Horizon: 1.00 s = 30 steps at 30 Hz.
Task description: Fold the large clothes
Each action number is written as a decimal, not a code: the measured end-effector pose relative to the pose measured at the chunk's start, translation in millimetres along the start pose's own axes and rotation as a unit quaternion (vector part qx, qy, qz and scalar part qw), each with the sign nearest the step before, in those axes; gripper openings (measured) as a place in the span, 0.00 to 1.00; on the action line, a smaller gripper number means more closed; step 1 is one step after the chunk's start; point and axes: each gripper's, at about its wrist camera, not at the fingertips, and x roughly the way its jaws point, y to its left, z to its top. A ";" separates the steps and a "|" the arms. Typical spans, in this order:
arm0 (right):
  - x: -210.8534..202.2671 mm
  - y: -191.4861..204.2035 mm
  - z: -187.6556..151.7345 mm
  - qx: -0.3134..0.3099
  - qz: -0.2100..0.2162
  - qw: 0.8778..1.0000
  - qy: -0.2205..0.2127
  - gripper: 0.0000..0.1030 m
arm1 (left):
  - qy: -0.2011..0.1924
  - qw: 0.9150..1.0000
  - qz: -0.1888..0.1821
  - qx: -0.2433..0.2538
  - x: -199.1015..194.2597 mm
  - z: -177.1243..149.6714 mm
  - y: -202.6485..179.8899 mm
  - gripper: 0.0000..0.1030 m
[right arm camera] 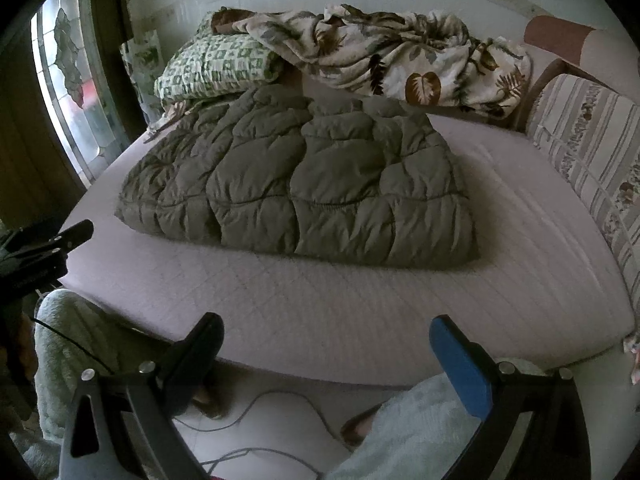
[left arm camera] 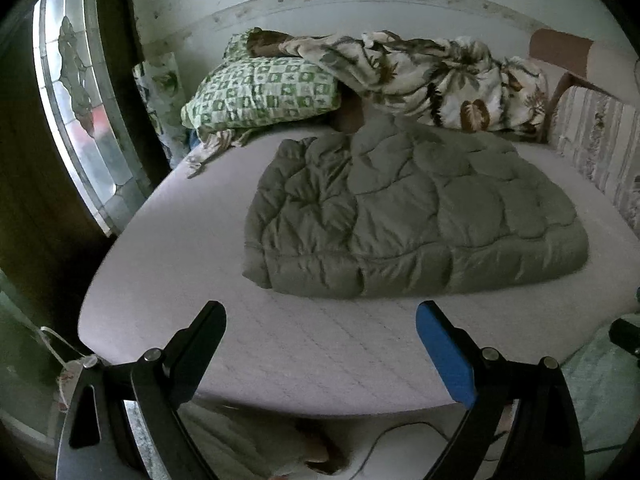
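left tongs (left arm camera: 320, 326), right tongs (right arm camera: 326, 338) spread, empty | quilt (left arm camera: 412, 216) folded on bed (left arm camera: 168, 264), ahead

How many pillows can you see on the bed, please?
1: a green checked pillow at the far left of the bed, beside the leaf-print blanket. That blanket may hide others.

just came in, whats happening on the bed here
A person holding a gripper in each hand stands at the foot of the bed. Both the left gripper and the right gripper are open and empty. The grey quilt lies folded on the mattress, untouched at this moment.
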 end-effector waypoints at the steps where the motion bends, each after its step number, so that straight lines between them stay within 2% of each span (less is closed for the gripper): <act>1: -1.8 -0.6 -0.5 0.000 0.001 1.000 -0.001 1.00 | 0.004 1.000 -0.006 -0.002 -0.3 -0.5 -0.1 0.93; 8: -17.2 -5.6 -3.9 0.013 0.001 1.000 -0.020 1.00 | 0.006 1.000 -0.023 -0.006 -8.1 -5.1 -3.1 0.93; 16: -27.0 -9.2 -8.6 0.018 -0.001 0.999 -0.026 1.00 | 0.007 0.998 -0.060 -0.012 -22.2 -7.4 -8.5 0.93; 30: -39.1 -17.9 -11.5 0.023 -0.001 0.999 -0.032 1.00 | -0.012 0.998 -0.067 -0.005 -38.3 -9.0 -11.7 0.93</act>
